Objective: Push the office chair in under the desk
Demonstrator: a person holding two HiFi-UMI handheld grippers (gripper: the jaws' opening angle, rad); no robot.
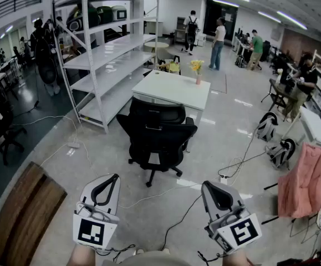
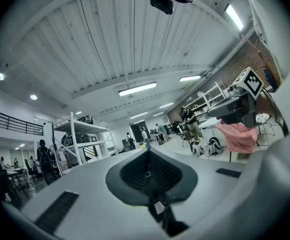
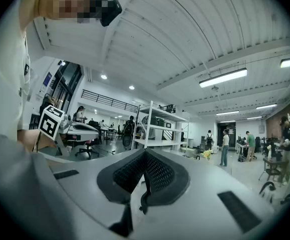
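Office chair [image 1: 157, 134] well ahead of both grippers — left gripper [image 1: 106, 189] and right gripper [image 1: 215, 195] closed, empty.

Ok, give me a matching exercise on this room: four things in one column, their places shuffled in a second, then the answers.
1 office chair
2 flower vase
3 pink cloth
4 shelving rack

A standing on the white desk
B hanging at the far right
C left of the desk
D on the desk's near side

Pairs: 1-D, 2-A, 3-B, 4-C
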